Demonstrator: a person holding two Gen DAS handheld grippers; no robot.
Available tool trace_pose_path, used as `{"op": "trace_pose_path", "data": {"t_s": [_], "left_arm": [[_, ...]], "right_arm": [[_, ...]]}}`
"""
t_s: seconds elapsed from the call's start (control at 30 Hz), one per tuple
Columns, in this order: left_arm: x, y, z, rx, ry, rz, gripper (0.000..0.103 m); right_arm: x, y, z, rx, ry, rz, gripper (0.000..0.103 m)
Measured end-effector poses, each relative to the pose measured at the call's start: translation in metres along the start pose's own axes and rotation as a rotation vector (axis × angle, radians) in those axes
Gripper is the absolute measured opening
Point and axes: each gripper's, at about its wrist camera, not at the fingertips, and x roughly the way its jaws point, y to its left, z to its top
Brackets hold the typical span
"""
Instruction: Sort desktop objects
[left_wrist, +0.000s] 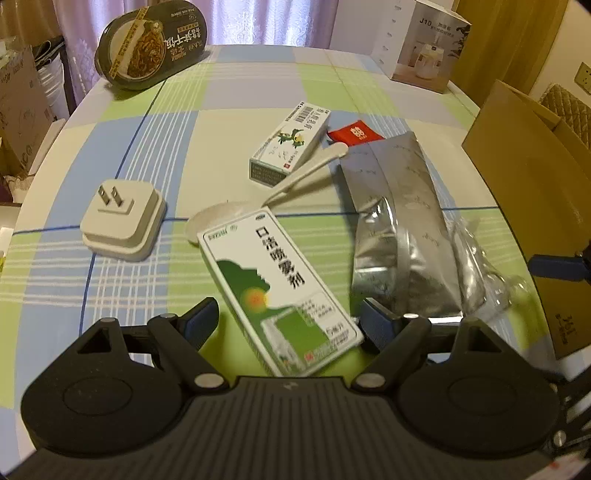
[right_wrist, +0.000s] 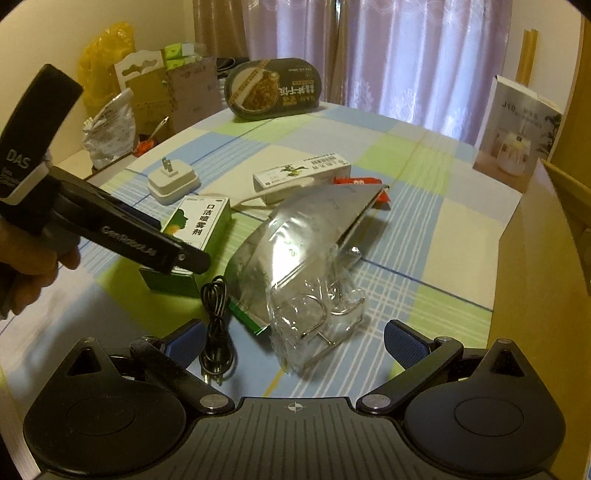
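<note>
**Spray box between the left fingers, not yet gripped**

Spray box (left_wrist: 280, 291), green and white, lies flat on the checked tablecloth (left_wrist: 236, 96), near edge of the table. Left gripper (left_wrist: 290, 321) spread wide, one finger on each side of the box's near end; gaps show on both sides, so no contact yet. Right gripper (right_wrist: 293, 341) also wide, holding nothing, hovering over the clear plastic pack (right_wrist: 317, 317) that overlaps the silver foil pouch (right_wrist: 295, 236).

Step in hand, as I judge it: approach to pick the box for sorting. The open cardboard box (left_wrist: 524, 192) at the right edge looks the likely destination, though that is a guess. Next move calls for closing squarely across the box's width; it lies skewed to the fingers, so a slight twist first would help. One far corner rests on a white spoon (left_wrist: 218, 219), which may shift on lifting.

View differences:
- Left wrist: spoon bowl under the box, white plug adapter (left_wrist: 123, 218) to the left, second small carton (left_wrist: 291, 142), red packet (left_wrist: 354, 134).
- Right wrist: coiled black cable (right_wrist: 218, 332) beside the pouch, unseen from the left; also the left tool from outside, with the person's hand (right_wrist: 29, 266) on its grip.
</note>
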Motion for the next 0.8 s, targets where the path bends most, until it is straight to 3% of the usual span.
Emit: {"op": "trace_pose_path", "data": {"t_s": [0.2, 0.4, 0.53, 0.8], "left_arm": [[0.01, 0.005, 0.005, 0.004, 0.006, 0.011, 0.077], [0.006, -0.001, 0.003, 0.058, 0.022, 0.018, 0.059], [-0.003, -0.008, -0.004, 0.117, 0.037, 0.017, 0.051], [-0.009, -0.014, -0.014, 0.171, 0.063, 0.01, 0.051]], "right_arm": [[0.004, -0.005, 0.003, 0.014, -0.014, 0.007, 0.101], [0.008, -0.012, 0.002, 0.05, -0.005, -0.004, 0.1], [0.008, -0.016, 0.002, 0.084, 0.003, 0.009, 0.083], [0.01, -0.015, 0.002, 0.099, -0.005, 0.016, 0.074]]}}
